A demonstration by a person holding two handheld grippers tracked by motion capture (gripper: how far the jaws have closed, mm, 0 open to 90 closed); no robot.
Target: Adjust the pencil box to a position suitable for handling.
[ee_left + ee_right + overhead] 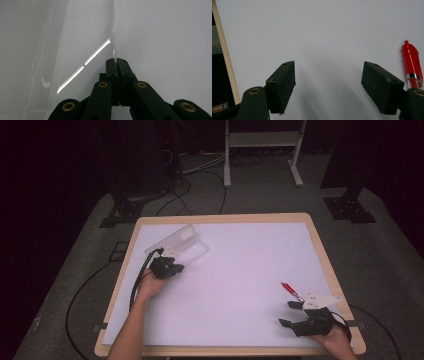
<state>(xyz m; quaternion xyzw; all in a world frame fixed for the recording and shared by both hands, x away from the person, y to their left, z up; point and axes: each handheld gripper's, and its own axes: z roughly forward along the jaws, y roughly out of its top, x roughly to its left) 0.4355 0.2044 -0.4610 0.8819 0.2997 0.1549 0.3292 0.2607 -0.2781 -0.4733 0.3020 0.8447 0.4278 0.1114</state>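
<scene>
A clear plastic box (181, 242) lies on the white table top at the far left. My left gripper (170, 266) sits at its near side. In the left gripper view the left gripper (116, 61) is shut on the thin upright edge of the clear plastic box (114, 42), with the pads pressed on both sides of it. A red pen (291, 291) lies at the near right. My right gripper (288, 313) rests just in front of it, open. In the right gripper view the right gripper (328, 75) has nothing between its fingers, and the red pen (412, 62) lies beyond its right jaw.
The white sheet (240, 270) covers a table with a wooden rim (225, 217). That rim (224, 57) runs close by the right gripper's left jaw. Cables, dark stands and a white frame (262, 150) are on the floor beyond the table.
</scene>
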